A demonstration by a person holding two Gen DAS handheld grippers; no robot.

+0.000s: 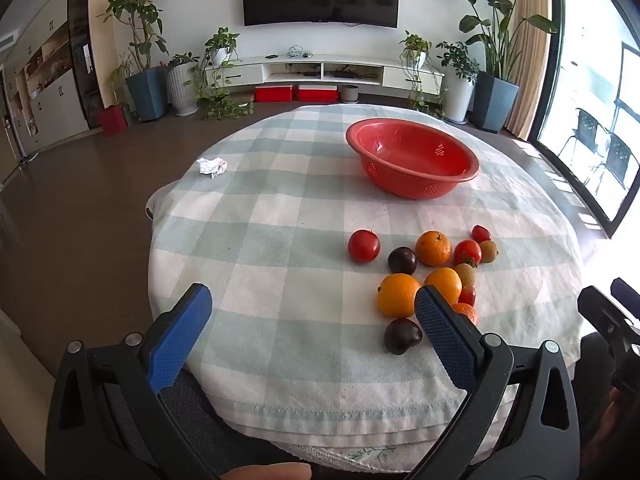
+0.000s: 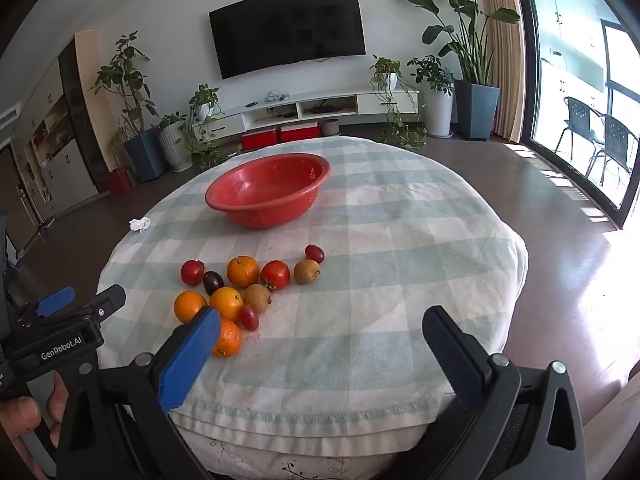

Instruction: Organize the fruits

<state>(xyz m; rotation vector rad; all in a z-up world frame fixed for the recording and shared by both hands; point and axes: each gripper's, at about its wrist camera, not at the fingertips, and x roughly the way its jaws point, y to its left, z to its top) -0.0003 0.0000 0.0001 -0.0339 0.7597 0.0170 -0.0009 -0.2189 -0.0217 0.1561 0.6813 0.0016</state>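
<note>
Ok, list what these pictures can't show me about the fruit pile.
- Left wrist view: the nearest orange is mostly hidden behind the left gripper finger.
- Right wrist view: a dark plum is covered by the right gripper finger.
- Brown fruits: too small to identify.

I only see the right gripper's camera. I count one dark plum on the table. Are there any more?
Observer: Yes. A second dark plum lies nearest the table's front edge. The right gripper hides it from you behind one finger.
Operator: Is the left gripper holding a fruit?
Observer: No. The left gripper is open, with only the checked cloth between its fingers.
</note>
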